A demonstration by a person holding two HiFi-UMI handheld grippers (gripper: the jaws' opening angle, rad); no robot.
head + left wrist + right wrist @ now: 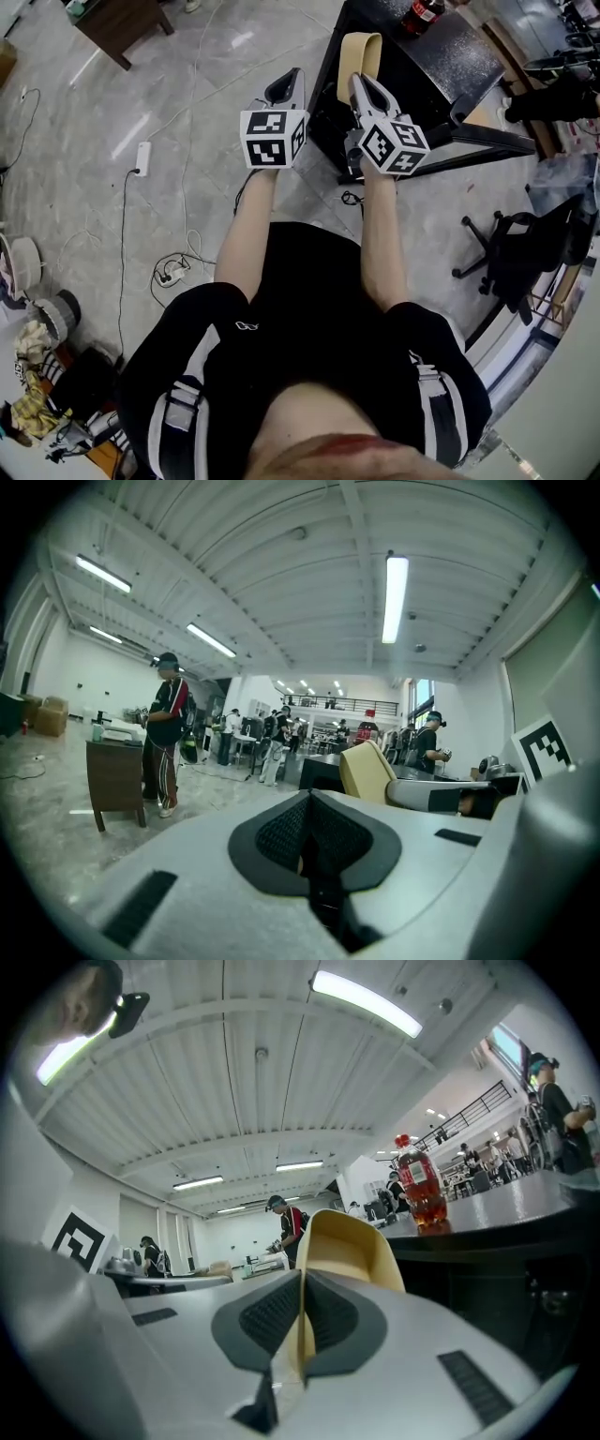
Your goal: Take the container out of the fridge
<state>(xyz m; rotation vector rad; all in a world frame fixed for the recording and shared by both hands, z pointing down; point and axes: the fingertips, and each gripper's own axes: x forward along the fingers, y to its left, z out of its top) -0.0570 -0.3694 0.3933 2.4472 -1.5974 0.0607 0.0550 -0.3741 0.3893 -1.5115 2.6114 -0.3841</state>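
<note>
1. Left hand-held gripper (286, 84): jaws together, nothing between them.
2. Right hand-held gripper (361, 82): clamped on the rim of a tan curved container (349, 1241), thin wall pinched edge-on.
3. Container: held in the air just before a black unit (450, 56), probably the fridge. No view shows a door.
4. Bottle (419, 1190): upright on the unit's top.
5. Handling: grip firmly, draw level and clear. The left gripper could steady the free rim.

Red drink bottle (422, 13) upright on a black table (455, 56), brown wooden table (117, 23) well apart from it, white power strip (142, 157) and cable on the grey floor (84, 187), black office chair (520, 255), person in black-and-red top (167, 726) beside the wooden table, ceiling strip light (395, 597).
</note>
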